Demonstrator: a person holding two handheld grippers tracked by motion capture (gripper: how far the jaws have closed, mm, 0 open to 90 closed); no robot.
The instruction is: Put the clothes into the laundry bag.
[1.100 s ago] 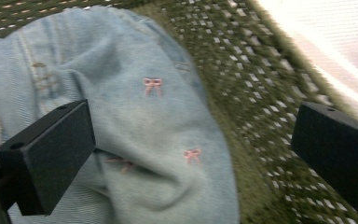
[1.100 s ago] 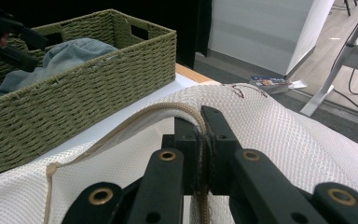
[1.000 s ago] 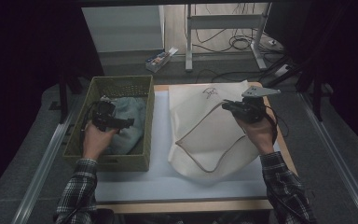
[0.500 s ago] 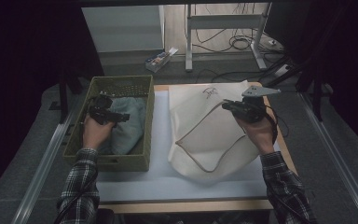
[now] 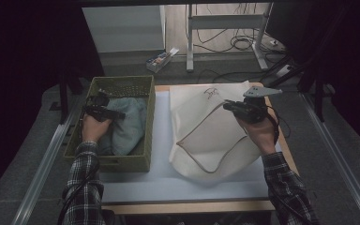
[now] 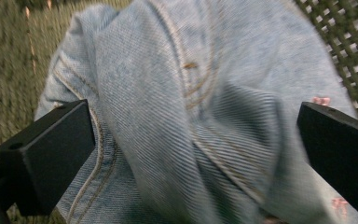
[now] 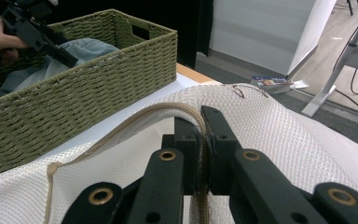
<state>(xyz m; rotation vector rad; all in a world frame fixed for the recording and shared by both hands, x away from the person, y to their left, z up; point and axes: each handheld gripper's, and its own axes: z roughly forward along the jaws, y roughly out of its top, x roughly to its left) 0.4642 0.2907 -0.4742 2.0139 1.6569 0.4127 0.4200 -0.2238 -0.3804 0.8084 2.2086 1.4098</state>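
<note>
A green woven basket (image 5: 147, 140) stands on the left of the table and holds a light blue denim garment (image 5: 129, 124). My left gripper (image 5: 120, 114) is inside the basket, open. Its jaws stand wide apart on either side of a fold of denim (image 6: 191, 93). A white mesh bag (image 5: 206, 136) with a tan edge lies on the right. My right gripper (image 5: 227, 107) is shut on that tan edge (image 7: 186, 112) and lifts it a little off the table. The right gripper view also takes in the basket (image 7: 98, 84), the denim (image 7: 86, 46) and the left gripper (image 7: 70, 58).
A white mat (image 5: 159, 183) covers the wooden table. On the floor beyond it lie a small box (image 5: 161, 58) and cables (image 5: 239, 44), beside a metal desk leg (image 5: 258, 51). Metal rails (image 5: 47, 159) run along both sides.
My left gripper has shifted slightly left and farther back inside the basket, over the denim. The right gripper has kept its hold on the bag's edge without moving.
</note>
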